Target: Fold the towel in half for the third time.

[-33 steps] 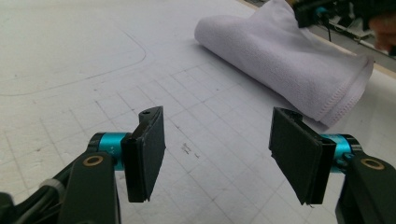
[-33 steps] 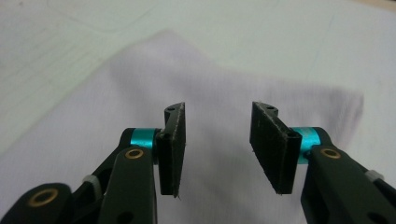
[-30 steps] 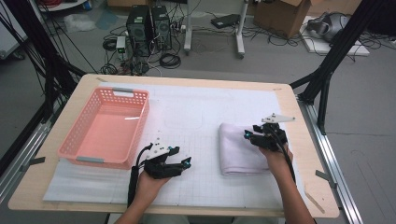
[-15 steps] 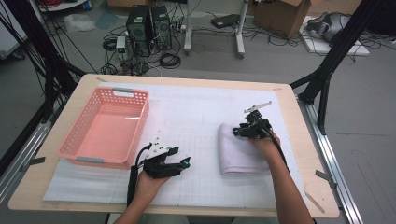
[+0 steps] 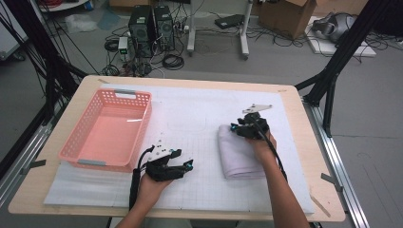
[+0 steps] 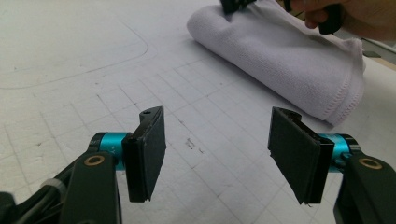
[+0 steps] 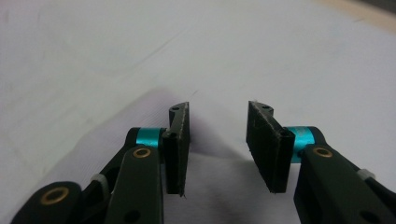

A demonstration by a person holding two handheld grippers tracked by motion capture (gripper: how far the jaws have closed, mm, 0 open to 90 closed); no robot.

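On the white gridded mat (image 5: 199,118), both grippers gape empty near a folded towel (image 5: 237,152).

We see the towel (image 6: 280,51) cut off at the top edge, its far end hidden by the right gripper (image 6: 238,4).

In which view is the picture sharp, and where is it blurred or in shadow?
High view: even light, a small glare streak in the pink basket. Left gripper view: the folded towel and the grid mat are sharp. Right gripper view: the far mat is soft, and the right gripper casts a dull shadow on the towel below.
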